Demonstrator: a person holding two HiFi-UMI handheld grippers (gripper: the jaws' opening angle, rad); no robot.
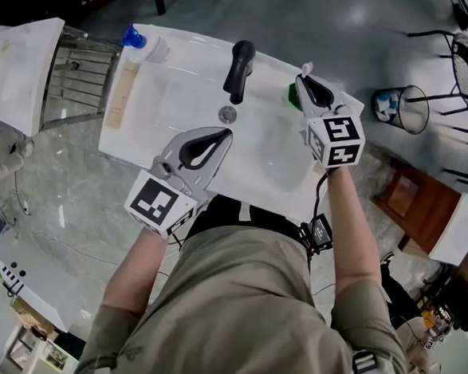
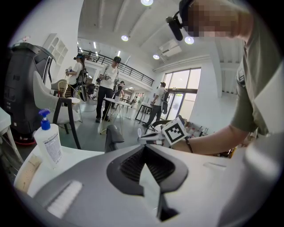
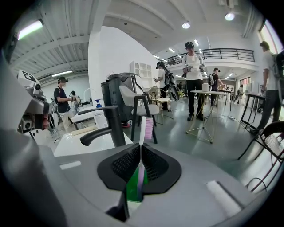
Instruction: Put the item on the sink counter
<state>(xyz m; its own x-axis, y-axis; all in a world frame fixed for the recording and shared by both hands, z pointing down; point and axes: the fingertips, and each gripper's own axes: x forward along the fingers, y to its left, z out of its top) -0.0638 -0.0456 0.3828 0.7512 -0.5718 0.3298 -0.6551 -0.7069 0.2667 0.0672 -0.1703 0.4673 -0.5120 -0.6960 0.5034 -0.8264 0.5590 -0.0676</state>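
At upper right of the head view, my right gripper point(image 1: 305, 82) clamps a toothbrush point(image 3: 142, 142) by its handle over the sink counter point(image 1: 129, 147). It is likely light, stiff and slippery. My left gripper point(image 1: 224, 133) sits closed, empty.

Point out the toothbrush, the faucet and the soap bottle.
toothbrush point(image 3: 141, 144), right gripper view, on its handle.
faucet point(image 1: 240, 63), head view, on its black spout.
soap bottle point(image 2: 49, 146), left gripper view, on its labelled body.
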